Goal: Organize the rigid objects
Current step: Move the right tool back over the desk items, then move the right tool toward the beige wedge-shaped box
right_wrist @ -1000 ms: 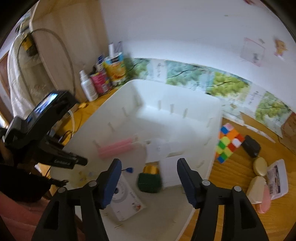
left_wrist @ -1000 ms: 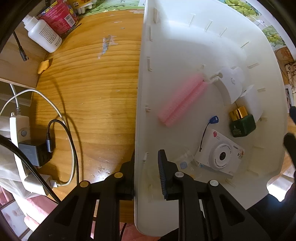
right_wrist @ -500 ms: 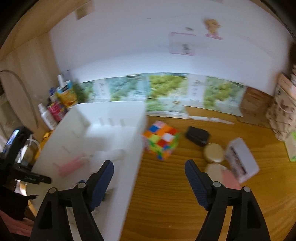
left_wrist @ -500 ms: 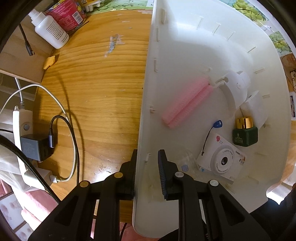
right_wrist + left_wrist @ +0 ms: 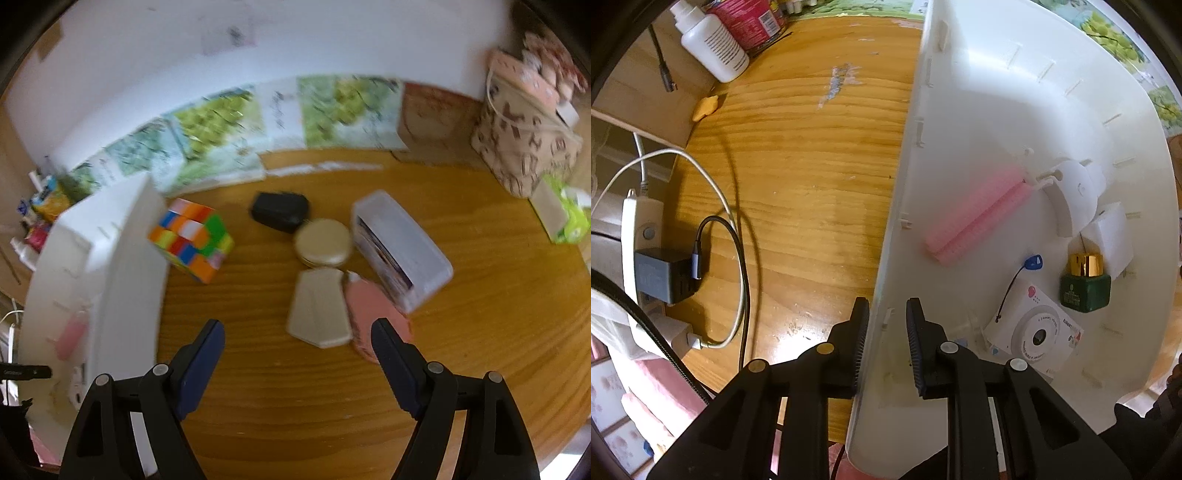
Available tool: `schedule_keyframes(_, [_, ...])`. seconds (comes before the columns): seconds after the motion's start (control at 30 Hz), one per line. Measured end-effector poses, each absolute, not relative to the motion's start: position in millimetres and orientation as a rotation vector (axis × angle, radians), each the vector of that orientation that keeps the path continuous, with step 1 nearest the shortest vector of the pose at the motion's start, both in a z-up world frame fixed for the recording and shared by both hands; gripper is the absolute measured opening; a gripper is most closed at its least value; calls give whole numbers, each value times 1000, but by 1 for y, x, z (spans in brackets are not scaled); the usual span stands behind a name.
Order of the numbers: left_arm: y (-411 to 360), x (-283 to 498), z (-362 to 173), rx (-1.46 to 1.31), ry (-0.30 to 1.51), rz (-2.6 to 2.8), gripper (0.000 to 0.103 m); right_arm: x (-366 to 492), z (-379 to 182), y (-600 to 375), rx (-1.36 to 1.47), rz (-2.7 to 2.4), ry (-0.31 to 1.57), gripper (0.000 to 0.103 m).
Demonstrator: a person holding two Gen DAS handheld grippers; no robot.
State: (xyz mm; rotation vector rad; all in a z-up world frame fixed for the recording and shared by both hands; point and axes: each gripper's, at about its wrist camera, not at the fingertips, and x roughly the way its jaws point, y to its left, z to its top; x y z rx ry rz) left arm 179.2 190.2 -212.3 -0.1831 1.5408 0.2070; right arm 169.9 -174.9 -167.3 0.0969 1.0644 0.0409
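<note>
White plastic bin (image 5: 1015,110) wall is pinched by the left tool (image 5: 886,347); the right tool (image 5: 297,363), jaws just widened and empty, is held over bare wooden bench (image 5: 295,424) beside it.

bin (image 5: 979,122): white
cube (image 5: 192,240): multicoloured squares
surface (image 5: 295,406): golden wood grain
bottle (image 5: 1086,288): green, gold cap
</note>
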Motion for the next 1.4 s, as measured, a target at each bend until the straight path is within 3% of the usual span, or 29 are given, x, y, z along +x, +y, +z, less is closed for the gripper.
schedule_keyframes(0.37, [194,182,-217,-201,1555,256,22,189,-200,-198,137,-62,1184,82])
schedule_keyframes(0.83, [194,189,-231,-206,1586,252,22,205,-212,-191,65,-121,1195,102])
schedule_keyframes(1.27, [195,188,-232,-211,1583,246,22,216,-231,-187,66,-161,1226,102])
schedule_keyframes(1.4, [195,188,-232,-212,1582,245,22,217,-227,-189,80,-145,1234,98])
